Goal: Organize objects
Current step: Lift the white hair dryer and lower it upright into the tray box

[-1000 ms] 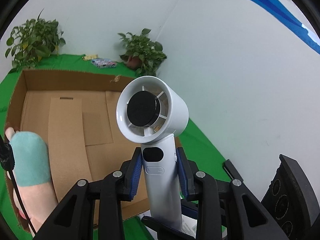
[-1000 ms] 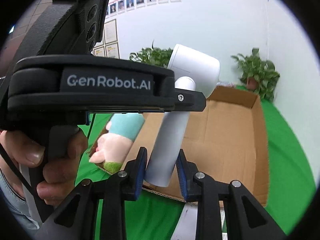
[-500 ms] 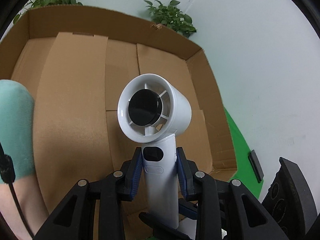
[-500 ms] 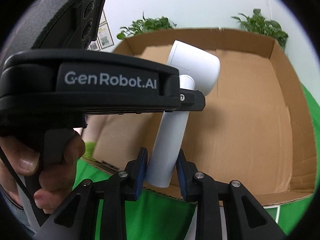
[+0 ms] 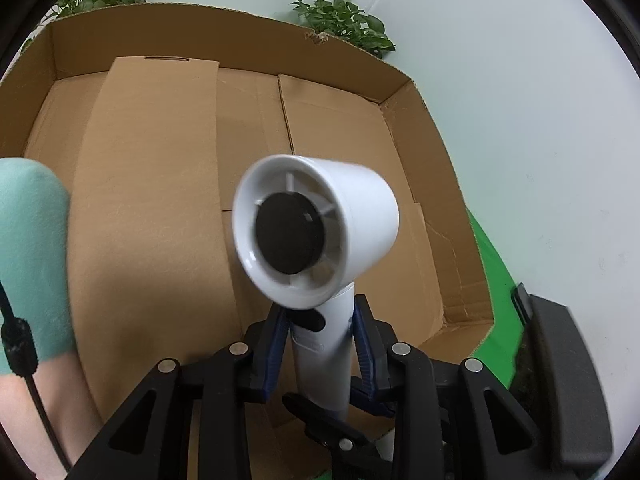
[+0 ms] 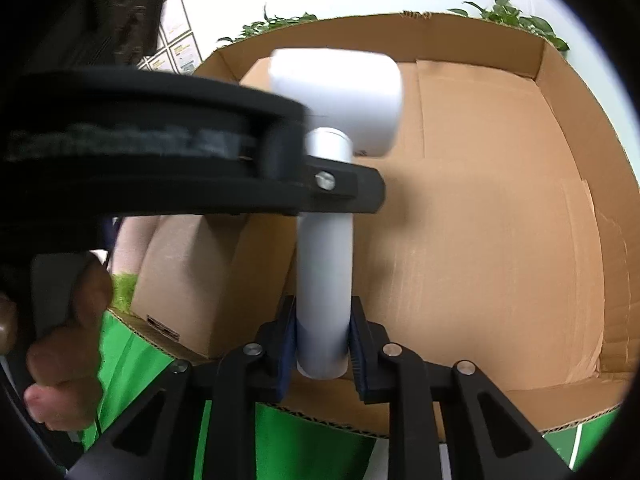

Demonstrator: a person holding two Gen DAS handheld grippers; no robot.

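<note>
A white handheld fan (image 5: 320, 232) with a black hub hangs over the open cardboard box (image 5: 240, 40). My left gripper (image 5: 323, 344) is shut on the handle just under the fan's head. In the right wrist view the fan's handle (image 6: 324, 272) runs upright, and my right gripper (image 6: 322, 344) has its jaws closing tight on the handle's lower end, blue pads pressing on both sides. The left gripper's black finger (image 6: 344, 190) crosses the handle higher up. The fan's head leans a little to the right in the left wrist view.
A plush toy with a teal top (image 5: 28, 260) stands at the box's left side. A hand (image 6: 60, 320) holds the left gripper's grip. Green cloth (image 6: 300, 440) covers the table around the box. Potted plants (image 5: 340, 20) stand behind it, with a white wall on the right.
Both grippers have come down with the fan toward the box, whose floor now fills the views. The fan's head has tipped slightly to the right in the left wrist view.
</note>
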